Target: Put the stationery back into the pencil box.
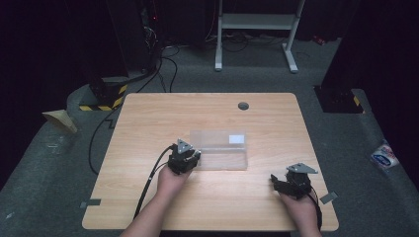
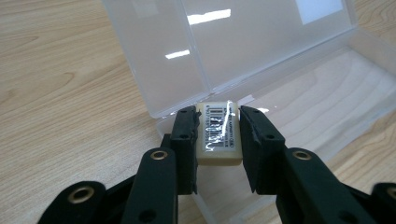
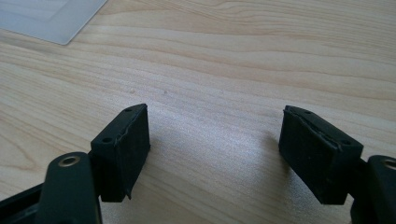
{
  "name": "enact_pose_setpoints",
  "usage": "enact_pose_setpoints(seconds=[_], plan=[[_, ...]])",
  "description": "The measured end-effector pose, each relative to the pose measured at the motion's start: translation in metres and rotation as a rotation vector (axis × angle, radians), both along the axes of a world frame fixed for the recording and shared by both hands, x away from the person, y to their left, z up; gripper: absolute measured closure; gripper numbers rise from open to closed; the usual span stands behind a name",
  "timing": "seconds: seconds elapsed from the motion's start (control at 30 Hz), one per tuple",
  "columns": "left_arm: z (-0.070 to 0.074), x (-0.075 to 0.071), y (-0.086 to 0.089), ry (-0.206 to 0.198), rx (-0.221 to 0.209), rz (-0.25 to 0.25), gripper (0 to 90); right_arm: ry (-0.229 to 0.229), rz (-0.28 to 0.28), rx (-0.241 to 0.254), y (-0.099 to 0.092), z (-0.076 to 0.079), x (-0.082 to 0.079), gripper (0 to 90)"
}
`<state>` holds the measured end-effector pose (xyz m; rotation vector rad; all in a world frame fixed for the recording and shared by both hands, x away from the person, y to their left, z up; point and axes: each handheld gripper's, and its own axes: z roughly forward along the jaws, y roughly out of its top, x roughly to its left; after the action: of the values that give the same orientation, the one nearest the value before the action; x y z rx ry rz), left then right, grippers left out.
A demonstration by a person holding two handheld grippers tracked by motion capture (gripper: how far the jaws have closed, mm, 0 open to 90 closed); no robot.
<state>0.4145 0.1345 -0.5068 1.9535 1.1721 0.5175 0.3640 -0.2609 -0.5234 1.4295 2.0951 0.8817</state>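
A light wooden table [image 1: 148, 118] stands in a dark room with grey carpet and cables behind it. Near its middle lies a clear plastic case [image 2: 327, 88], its lid swung back. The left gripper [image 2: 218, 133] is closed on a wrapped white eraser [image 2: 218, 135] with a barcode label, holding it at the case's near end, just over the rim. The right gripper [image 3: 215, 144] rests well apart on bare wood, jaws spread wide and empty. This looks like the placing step: next the eraser likely needs lowering into the tray before the jaws part.
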Motion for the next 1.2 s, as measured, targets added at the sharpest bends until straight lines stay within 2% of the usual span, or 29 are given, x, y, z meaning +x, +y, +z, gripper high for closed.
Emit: enact_pose_setpoints(seconds=[0.4,0.5,0.63,0.73,1.2], plan=[[-0.0042,0.0021,-0.0003,0.001,0.034,0.000,67.6,0.001,-0.001,0.001,0.0001,0.0000,-0.0001,24.3],[-0.0045,0.0026,-0.0003,0.006,0.026,0.001,67.6,0.001,-0.001,0.001,0.0001,0.0000,-0.0001,24.3],[-0.0050,0.0029,-0.0015,0.002,0.034,0.003,67.3,0.001,-0.001,0.001,0.0001,0.0000,0.0000,24.3],[-0.0037,0.0026,-0.0015,0.000,0.022,0.004,58.2,0.000,0.000,0.000,0.0000,0.0000,0.0000,24.3],[0.0037,-0.0024,-0.0021,-0.021,0.001,-0.003,63.0,0.001,0.000,0.000,0.0002,0.0001,-0.0002,24.4]])
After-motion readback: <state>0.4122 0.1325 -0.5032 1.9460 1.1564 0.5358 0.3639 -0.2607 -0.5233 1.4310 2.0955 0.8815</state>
